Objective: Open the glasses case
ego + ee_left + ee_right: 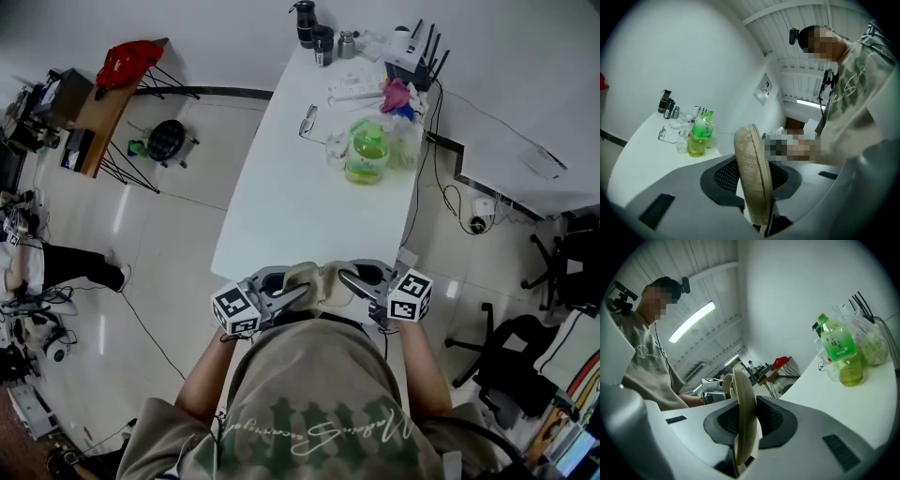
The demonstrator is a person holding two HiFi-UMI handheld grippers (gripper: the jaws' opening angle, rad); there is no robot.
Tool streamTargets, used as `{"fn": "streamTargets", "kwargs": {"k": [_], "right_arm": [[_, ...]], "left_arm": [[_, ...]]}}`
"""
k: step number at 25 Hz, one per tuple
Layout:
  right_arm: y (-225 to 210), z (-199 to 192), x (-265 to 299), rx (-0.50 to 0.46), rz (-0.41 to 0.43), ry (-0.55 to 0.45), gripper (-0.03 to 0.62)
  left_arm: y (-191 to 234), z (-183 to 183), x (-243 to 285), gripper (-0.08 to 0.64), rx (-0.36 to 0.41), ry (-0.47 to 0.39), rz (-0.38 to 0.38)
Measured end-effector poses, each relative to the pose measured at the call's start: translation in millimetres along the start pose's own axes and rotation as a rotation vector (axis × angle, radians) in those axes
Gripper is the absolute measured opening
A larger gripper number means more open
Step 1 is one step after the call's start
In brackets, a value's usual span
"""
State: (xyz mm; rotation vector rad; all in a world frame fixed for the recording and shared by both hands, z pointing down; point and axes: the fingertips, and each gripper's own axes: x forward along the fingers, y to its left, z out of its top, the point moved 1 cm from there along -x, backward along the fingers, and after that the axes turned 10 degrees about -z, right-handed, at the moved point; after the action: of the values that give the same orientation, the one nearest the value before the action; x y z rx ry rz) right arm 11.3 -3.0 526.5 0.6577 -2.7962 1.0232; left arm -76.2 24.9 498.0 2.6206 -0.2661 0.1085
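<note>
A beige zip-up glasses case (321,281) is held between my two grippers just above the near end of the white table (291,206), close to the person's chest. My left gripper (286,296) grips its left part; in the left gripper view the case (749,154) stands edge-on between the pads, zipper edge to the right, and the gripper (753,180) is shut on it. My right gripper (361,281) holds the right part. In the right gripper view one thin shell (743,404) is pinched in the gripper (746,423), and a second shell edge shows just behind it.
Farther up the table stand a green tea bottle (367,150), a pair of eyeglasses (307,120), plastic bags, dark cups (314,37) and a router (412,58). An office chair (511,347) is on the right. A side table with a red item (131,61) stands at left.
</note>
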Motion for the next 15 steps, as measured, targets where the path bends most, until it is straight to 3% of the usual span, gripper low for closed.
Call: {"fn": "streamTargets", "kwargs": {"k": [3, 6, 11, 15], "right_arm": [[-7.1, -10.1, 11.0, 0.053, 0.016, 0.005, 0.060], [-29.4, -22.7, 22.7, 0.152, -0.039, 0.014, 0.048], [-119.0, -70.0, 31.8, 0.297, -0.386, 0.174, 0.041], [-179.2, -109.7, 53.6, 0.335, -0.544, 0.280, 0.041]], "left_arm": [[0.8, -12.0, -8.7, 0.118, -0.014, 0.039, 0.026], [2.3, -23.6, -22.5, 0.157, -0.039, 0.057, 0.076], [2.0, -46.7, -72.5, 0.164, -0.080, 0.055, 0.214], [-3.3, -57.7, -93.5, 0.164, -0.124, 0.024, 0.278]]}}
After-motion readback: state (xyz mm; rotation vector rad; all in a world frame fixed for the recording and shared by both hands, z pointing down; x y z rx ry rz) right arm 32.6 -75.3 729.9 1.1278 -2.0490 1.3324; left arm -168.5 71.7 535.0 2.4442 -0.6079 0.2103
